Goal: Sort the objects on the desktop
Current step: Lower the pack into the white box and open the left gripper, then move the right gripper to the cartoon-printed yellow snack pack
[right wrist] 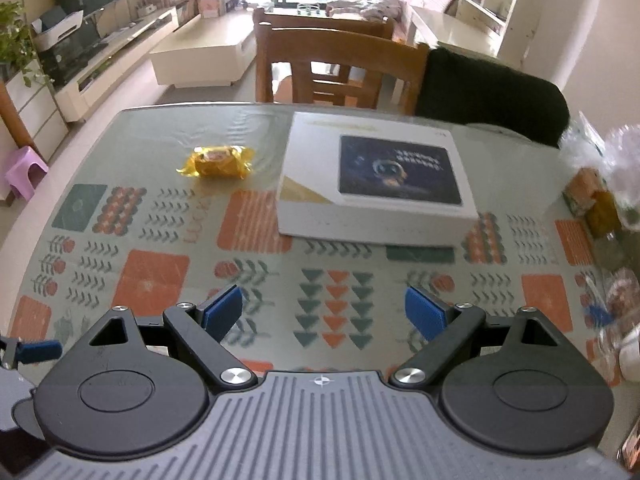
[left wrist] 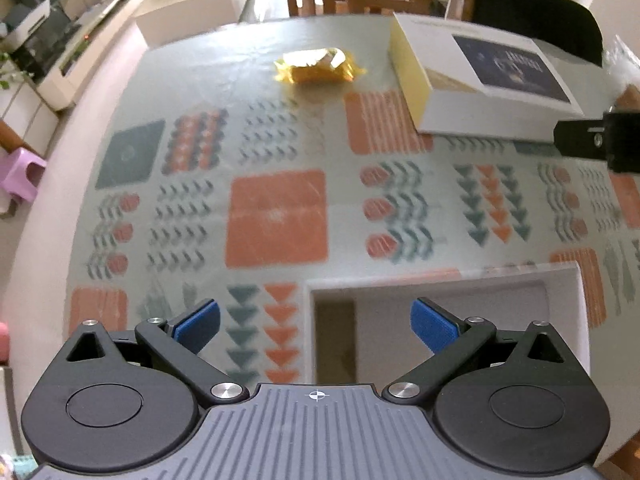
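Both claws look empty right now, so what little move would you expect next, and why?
Probably the left gripper reaching forward toward the yellow wrapped snack. Both it and the right gripper are open and hold nothing, and the snack lies loose on the table, apart from the big white box. An open white tray sits just under the left gripper, seemingly ready to receive it.

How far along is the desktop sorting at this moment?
Early, by the look of it. Done: nothing visibly; the open white tray shows only a bare interior. In hand: nothing; left tool and right tool are both open. Left: yellow wrapped snack and white picture-lid box sit on the patterned table.
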